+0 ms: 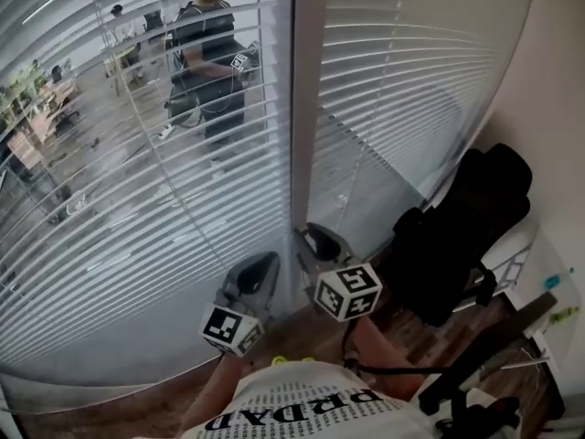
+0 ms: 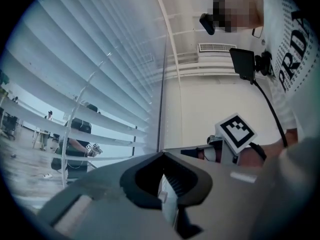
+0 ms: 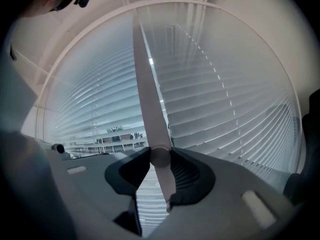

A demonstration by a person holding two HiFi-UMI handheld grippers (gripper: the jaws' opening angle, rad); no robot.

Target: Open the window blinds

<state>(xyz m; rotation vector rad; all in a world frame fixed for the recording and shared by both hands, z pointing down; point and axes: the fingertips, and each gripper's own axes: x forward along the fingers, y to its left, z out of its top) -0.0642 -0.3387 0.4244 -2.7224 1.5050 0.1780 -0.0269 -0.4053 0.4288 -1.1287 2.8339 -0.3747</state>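
Observation:
White slatted blinds hang over two windows: the left blind (image 1: 137,199) and the right blind (image 1: 402,80), with a white post (image 1: 306,108) between them. My right gripper (image 1: 315,236) (image 3: 161,156) is low beside the post. It is shut on the pale tilt wand (image 3: 145,84), which runs up from between its pads. My left gripper (image 1: 260,263) (image 2: 162,156) is held low at the left blind with its jaws drawn together. A thin white strip (image 2: 167,196) shows between its pads; I cannot tell what it is.
A black chair with a bag (image 1: 466,227) stands close on the right, next to a white shelf (image 1: 539,282). The floor (image 1: 302,332) below is wood. The glass behind the left blind shows a person's reflection (image 1: 210,53) and an office beyond.

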